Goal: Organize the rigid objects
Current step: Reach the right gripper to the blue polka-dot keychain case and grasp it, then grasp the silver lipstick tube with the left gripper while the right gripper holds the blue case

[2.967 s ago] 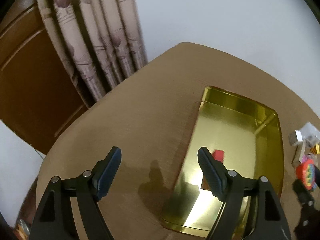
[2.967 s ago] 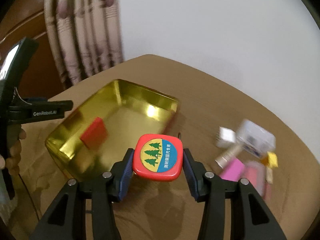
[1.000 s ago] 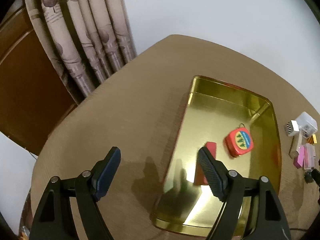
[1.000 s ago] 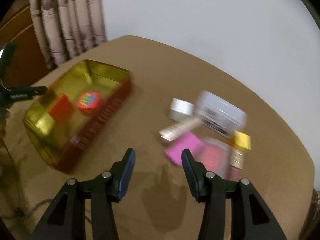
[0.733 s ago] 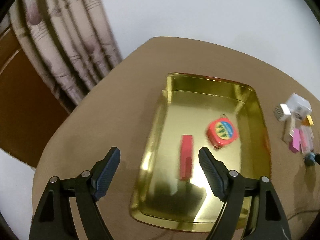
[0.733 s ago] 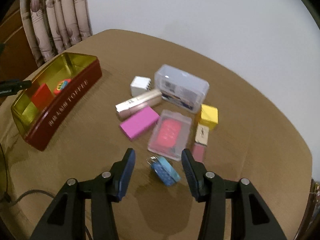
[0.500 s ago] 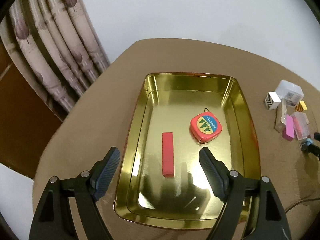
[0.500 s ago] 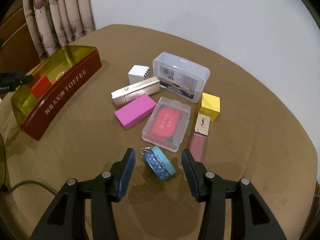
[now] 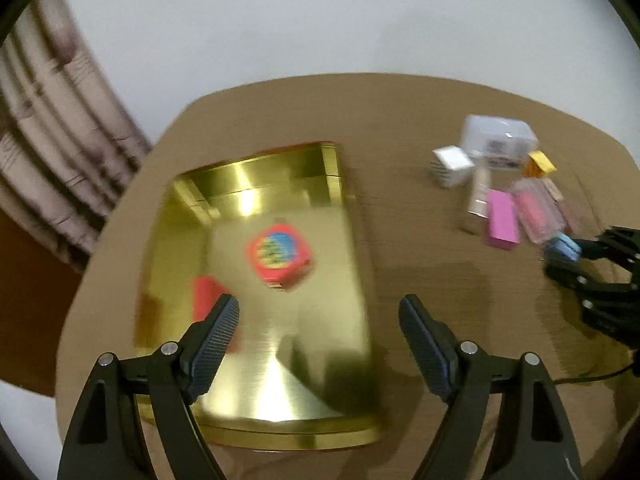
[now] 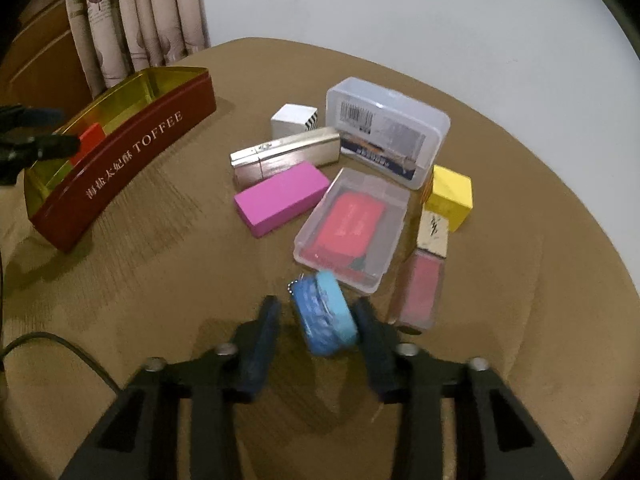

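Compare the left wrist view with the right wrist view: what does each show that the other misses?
Only the left wrist view shows the red tape measure lying inside the gold tin and the open left gripper. Only the right wrist view shows the tin's red TOFFEE wall. Both show the pink box, the clear cases and the right gripper around the blue tape measure.

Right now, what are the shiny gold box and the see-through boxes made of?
The toffee tin looks like metal: its gold inside mirrors light, its outside is glossy red. The clear lidded box and clear flat case look like hard plastic, see-through and slightly frosted.
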